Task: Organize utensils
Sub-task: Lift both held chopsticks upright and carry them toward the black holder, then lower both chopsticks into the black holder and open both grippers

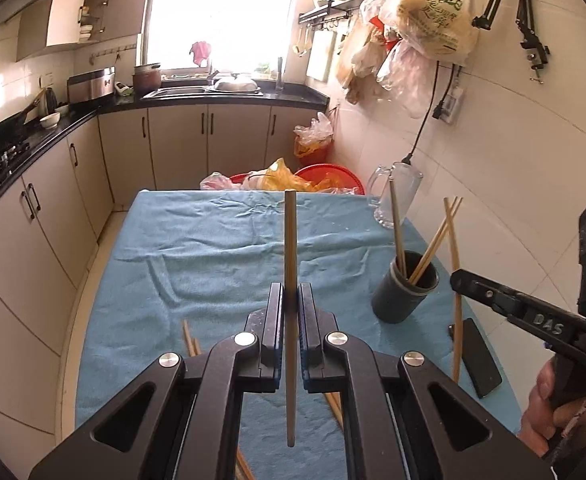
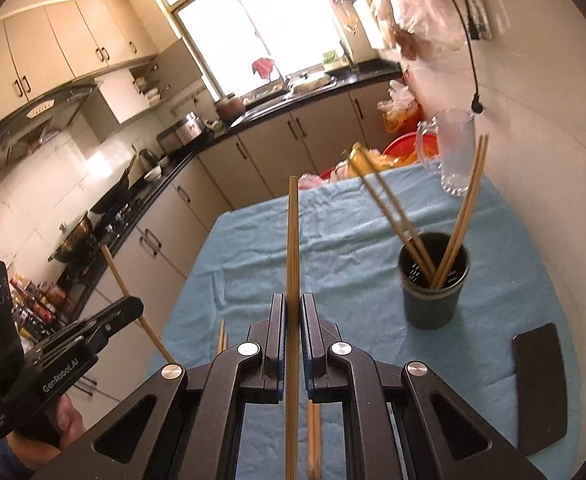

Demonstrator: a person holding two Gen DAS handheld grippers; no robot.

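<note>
Left gripper (image 1: 291, 300): we see its jaws clamped on a pale chopstick (image 1: 290, 240), which stands upright between the pads, one end above the fingertips and the other below them.
Right gripper (image 2: 292, 312): we see its jaws clamped on a darker chopstick (image 2: 293, 240), likewise upright and passing through the pads.
Hands: in the left wrist view we see a hand (image 1: 549, 404) on the right gripper's handle at the right edge; in the right wrist view we see the other hand (image 2: 67, 424) under the left gripper at the lower left.
Loose chopsticks (image 1: 191, 340): we see several lying on the blue cloth (image 1: 213, 248) just beyond and beneath the grippers.
Phone (image 2: 539, 390): we note a dark phone lying flat on the cloth near the right edge of the table.
Holder (image 2: 433, 280): we see a dark round cup standing upright on the cloth, right of the grippers, with several chopsticks (image 2: 465, 216) leaning inside it.
Glass mug (image 2: 453, 152): we see it upright at the far right corner of the table, beyond the holder.
Far background: we see a red basin (image 1: 329, 174) behind the table, and a black counter (image 1: 233, 98) under the window.
</note>
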